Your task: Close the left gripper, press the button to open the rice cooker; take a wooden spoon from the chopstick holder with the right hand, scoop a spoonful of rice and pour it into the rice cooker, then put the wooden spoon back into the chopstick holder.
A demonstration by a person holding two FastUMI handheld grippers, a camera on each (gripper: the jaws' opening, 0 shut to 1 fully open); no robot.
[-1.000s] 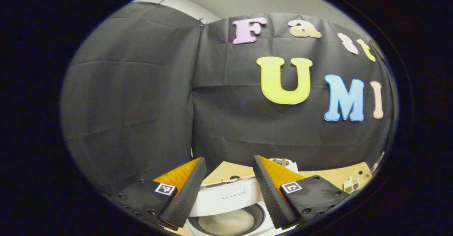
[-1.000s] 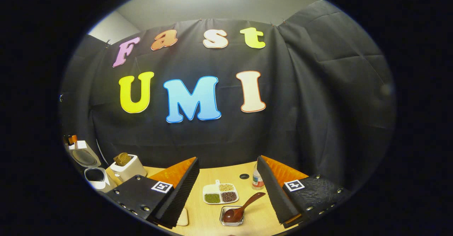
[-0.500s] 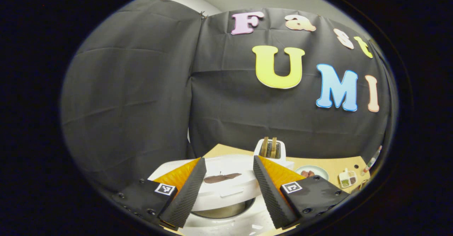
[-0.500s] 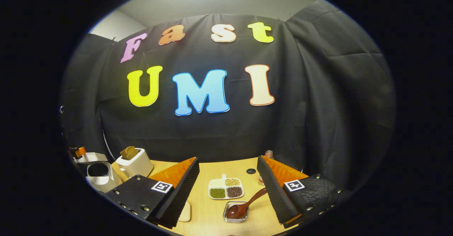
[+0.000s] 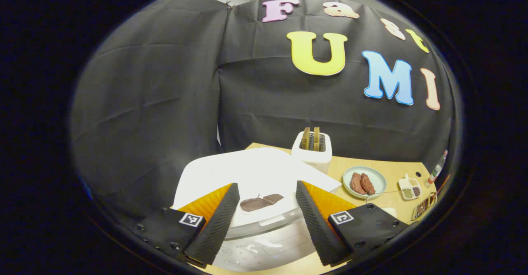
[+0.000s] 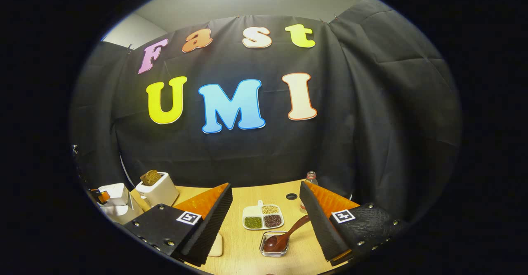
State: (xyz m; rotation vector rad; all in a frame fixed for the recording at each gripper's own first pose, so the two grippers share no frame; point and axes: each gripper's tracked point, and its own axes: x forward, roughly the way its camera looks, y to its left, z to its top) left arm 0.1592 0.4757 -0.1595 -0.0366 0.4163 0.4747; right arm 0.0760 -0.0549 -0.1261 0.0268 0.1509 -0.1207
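The white rice cooker sits right under my left gripper, its lid down and its front panel facing me. The left gripper is open, its fingers spread above the lid and holding nothing. In the right gripper view the rice cooker is at the far left with the other gripper over it. A dark wooden spoon rests with its bowl in a small glass dish, its handle leaning up to the right. My right gripper is open above the table, apart from the spoon.
A white toaster with bread stands behind the cooker. On the wooden table are a plate of brown food, a divided dish of beans, a small bottle and a wire rack at the right edge.
The rice cooker's lid has gone from up, with rice showing in the pot, to down. My left gripper's view has tipped toward the table. The right gripper has barely shifted.
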